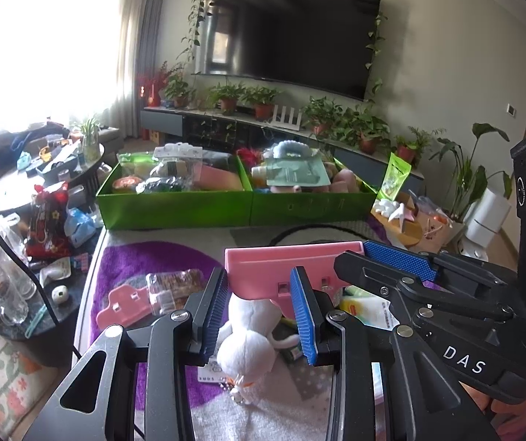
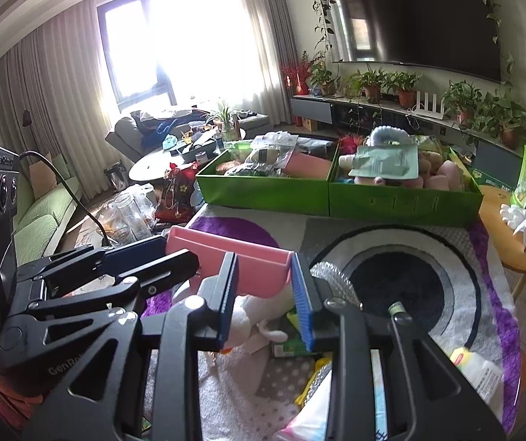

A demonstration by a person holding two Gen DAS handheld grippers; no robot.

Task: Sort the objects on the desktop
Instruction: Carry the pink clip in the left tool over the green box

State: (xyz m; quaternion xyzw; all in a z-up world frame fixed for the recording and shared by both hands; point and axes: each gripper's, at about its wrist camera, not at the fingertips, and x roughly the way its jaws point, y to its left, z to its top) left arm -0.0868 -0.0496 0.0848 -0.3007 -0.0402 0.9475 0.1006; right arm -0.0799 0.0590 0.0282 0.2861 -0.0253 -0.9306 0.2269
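Claws (image 1: pixel 259 312) (image 2: pixel 266 307), two, each grip one pink tray (image 1: pixel 292 268); two green boxes (image 1: pixel 174 202) behind.

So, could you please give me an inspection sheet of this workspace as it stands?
Surface: grey and purple rug, crowded at the near edge.
Job's things: pink tray above a white plush toy; two green boxes behind, both full.
Clutter: pink clip piece, snack packet, small bottle.
Grippers: left claw and right claw each straddle one end of the tray; whether they are gripping it cannot be told.
Cables: black cable trailing from the left claw's camera.
Surroundings: television, potted plants, cluttered side table.
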